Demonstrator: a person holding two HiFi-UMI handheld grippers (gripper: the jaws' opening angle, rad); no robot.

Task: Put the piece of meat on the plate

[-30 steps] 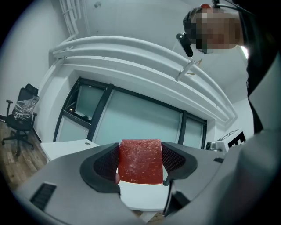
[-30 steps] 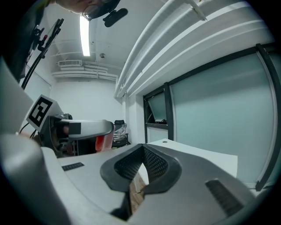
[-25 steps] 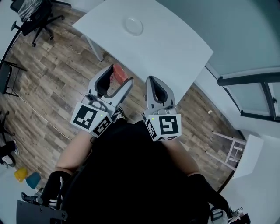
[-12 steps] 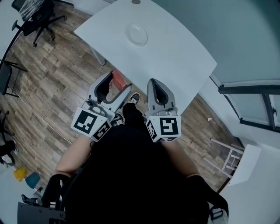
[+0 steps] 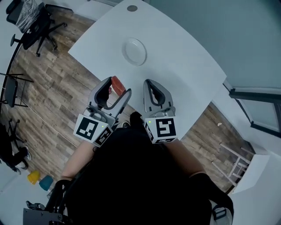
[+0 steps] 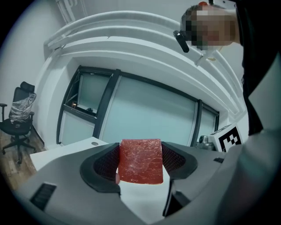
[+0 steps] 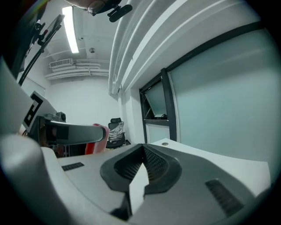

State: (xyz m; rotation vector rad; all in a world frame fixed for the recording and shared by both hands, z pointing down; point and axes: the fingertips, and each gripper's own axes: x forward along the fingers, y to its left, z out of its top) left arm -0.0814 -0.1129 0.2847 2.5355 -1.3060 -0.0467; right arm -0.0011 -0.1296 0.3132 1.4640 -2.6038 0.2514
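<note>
A flat red piece of meat (image 6: 140,161) is clamped upright between the jaws of my left gripper (image 6: 140,163). In the head view the meat (image 5: 117,85) sticks out of the left gripper (image 5: 115,89) just over the near edge of the white table (image 5: 184,66). A small white plate (image 5: 134,51) rests on that table, a short way beyond the left gripper. My right gripper (image 5: 154,89) hovers beside the left one, over the table's near edge, shut with nothing in it. In the right gripper view, its jaws (image 7: 141,170) meet at the tips.
A round grey cable cap (image 5: 131,8) sits near the table's far edge. Black office chairs (image 5: 30,19) stand on the wood floor to the left. A glass partition with dark frames (image 5: 259,94) runs along the right. A white stool (image 5: 239,160) is at the right.
Both grippers have come forward to the table's near edge, the left one still carrying the meat. The plate now lies closer to them.
</note>
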